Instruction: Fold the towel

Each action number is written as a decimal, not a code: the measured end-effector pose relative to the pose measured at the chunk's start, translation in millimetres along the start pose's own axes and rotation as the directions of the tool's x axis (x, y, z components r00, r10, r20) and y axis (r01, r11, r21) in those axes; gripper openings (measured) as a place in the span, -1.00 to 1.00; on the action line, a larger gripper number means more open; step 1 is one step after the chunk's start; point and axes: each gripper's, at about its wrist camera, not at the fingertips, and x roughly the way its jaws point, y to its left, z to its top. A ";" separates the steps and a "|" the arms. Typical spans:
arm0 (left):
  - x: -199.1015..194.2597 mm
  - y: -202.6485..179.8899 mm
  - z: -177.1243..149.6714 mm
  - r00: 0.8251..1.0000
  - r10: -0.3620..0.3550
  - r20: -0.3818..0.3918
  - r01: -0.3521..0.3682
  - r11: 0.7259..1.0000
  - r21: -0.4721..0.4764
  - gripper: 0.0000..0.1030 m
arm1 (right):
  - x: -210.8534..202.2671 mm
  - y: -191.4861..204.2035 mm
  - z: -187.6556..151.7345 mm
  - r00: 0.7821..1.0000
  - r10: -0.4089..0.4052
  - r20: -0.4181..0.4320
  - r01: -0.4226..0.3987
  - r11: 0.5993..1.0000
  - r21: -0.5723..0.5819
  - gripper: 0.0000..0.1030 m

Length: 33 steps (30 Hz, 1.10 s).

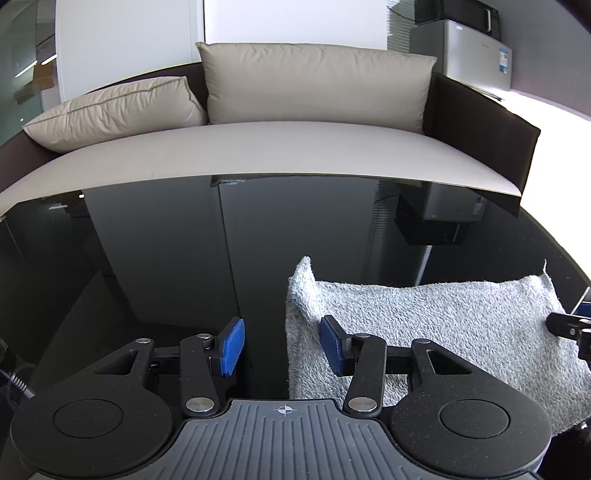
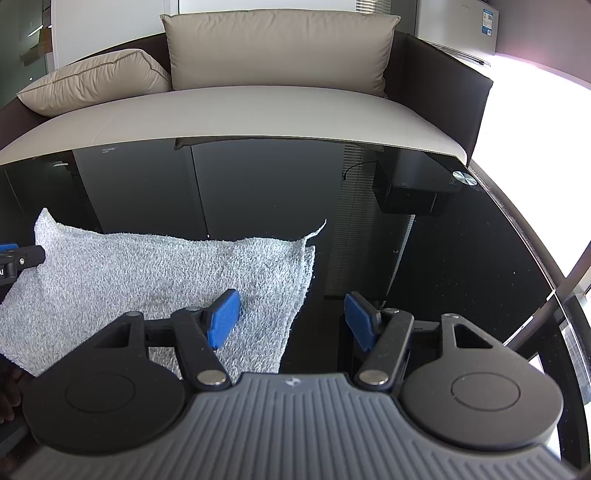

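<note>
- Glossy black glass tabletop (image 1: 184, 240) fills the near ground in both wrist views, mirroring the room; behind it stands a dark-framed sofa with a beige seat (image 1: 280, 147).
- One pale grey terry-cloth towel (image 1: 443, 325) lies on the tabletop, between the two grippers. In the right wrist view the same towel (image 2: 155, 273) spreads to the left of centre.
- Progress, as I judge it: at its far right corner two edges show, one over the other, so the towel may already be doubled once, though I cannot be sure. Its far edge sags between two raised corners, so it is not lying neat. Further folding and flattening look to be left.
- One left gripper (image 1: 282, 345) straddles the towel's left edge: jaws spread wide, gripping nothing, one blue pad above bare glass and the other above the cloth.
- One right gripper (image 2: 291, 319) straddles the towel's right edge in the same way: jaws wide apart and empty, its left pad above the cloth and its right pad above the glass.
- Whether any pad touches the cloth I cannot tell.
- Counts: one towel, two grippers, four blue pads in all, two beige cushions (image 1: 317, 85) on the sofa, one silver cabinet-like box (image 1: 461, 51) at the far right with a dark appliance (image 1: 458, 13) on top.
</note>
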 end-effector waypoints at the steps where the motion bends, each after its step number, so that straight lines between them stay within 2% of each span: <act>1: -0.3 0.9 -0.3 1.000 0.006 0.001 -0.006 1.000 -0.001 -0.15 | -0.1 -0.2 0.1 1.000 0.000 0.000 0.000 1.000 0.001 0.26; 9: -0.1 10.8 0.4 0.999 0.049 0.006 -0.049 0.998 -0.026 -0.18 | 0.6 -1.2 -0.5 1.000 0.002 0.001 -0.002 1.000 0.005 0.27; 13: -3.9 18.4 3.5 0.999 0.028 0.019 -0.027 0.998 -0.059 -0.18 | 2.1 -1.7 0.3 1.000 0.002 0.000 -0.002 1.000 0.006 0.27; 16: -8.8 15.2 6.1 0.999 0.005 0.032 -0.003 0.999 -0.053 -0.18 | 2.3 -2.0 -0.1 1.000 0.001 0.000 -0.001 1.000 0.006 0.27; 18: -9.6 6.8 6.5 0.999 -0.024 0.038 0.024 1.000 -0.015 -0.18 | 1.7 -5.8 -3.5 1.000 0.001 0.001 -0.001 1.000 0.007 0.27; 22: -1.0 -3.0 3.2 1.000 0.000 0.014 0.000 1.000 0.031 -0.17 | 1.1 -5.3 -3.5 1.000 0.001 0.000 -0.001 1.000 0.008 0.27; 27: 1.2 2.0 0.3 1.000 0.012 0.012 -0.012 1.000 0.003 -0.15 | 0.7 -6.3 -3.6 1.000 0.003 -0.001 -0.003 1.000 0.009 0.27; 33: 0.2 -0.7 -1.0 1.000 0.027 0.016 -0.027 0.999 0.028 -0.14 | 0.2 -7.7 -3.9 1.000 0.006 -0.002 -0.006 1.000 0.011 0.27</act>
